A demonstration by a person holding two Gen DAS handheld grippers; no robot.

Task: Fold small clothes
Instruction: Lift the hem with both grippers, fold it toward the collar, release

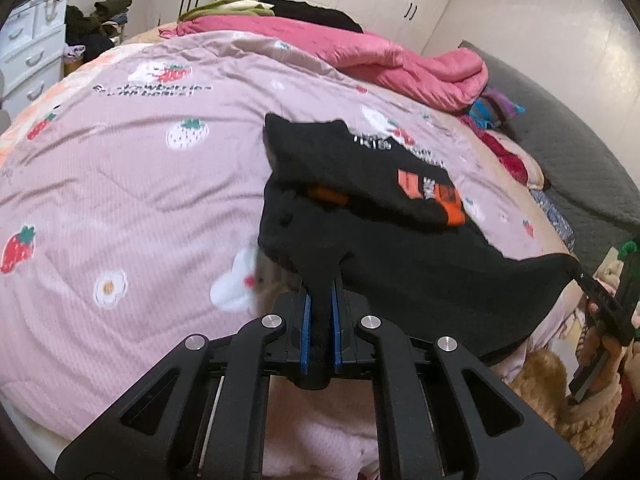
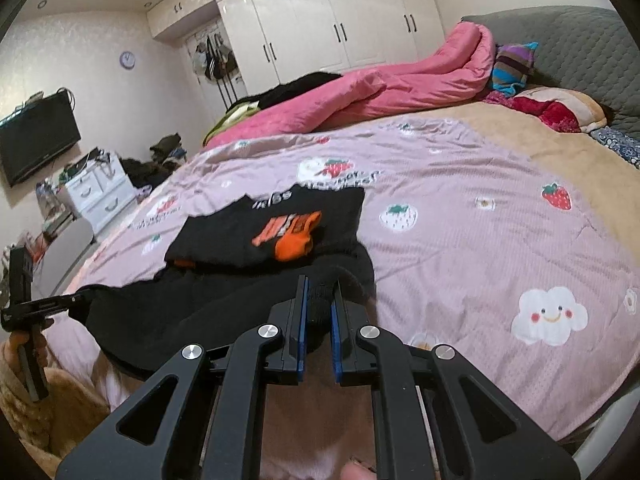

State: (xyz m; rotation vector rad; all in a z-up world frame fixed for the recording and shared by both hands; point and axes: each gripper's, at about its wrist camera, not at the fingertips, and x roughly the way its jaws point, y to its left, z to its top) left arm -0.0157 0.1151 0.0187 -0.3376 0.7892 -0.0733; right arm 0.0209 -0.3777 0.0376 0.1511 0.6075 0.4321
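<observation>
So the black tee is sitting mid-frame in both views, spread over the pink strawberry quilt. It's already partly doubled over: the far part is lying flat with an orange print and some white lettering facing up, and the near edge is hanging stretched between the two tongs. An orange bit is poking out at the fold in the left view. The fabric's looking plain black and a bit saggy in the middle.

The left gripper is clamped nearly shut on a bunched corner of the tee, with cloth running down between its blue pads. The right gripper is pinching the other corner the same way, its jaws barely apart around a thicker wad.
</observation>
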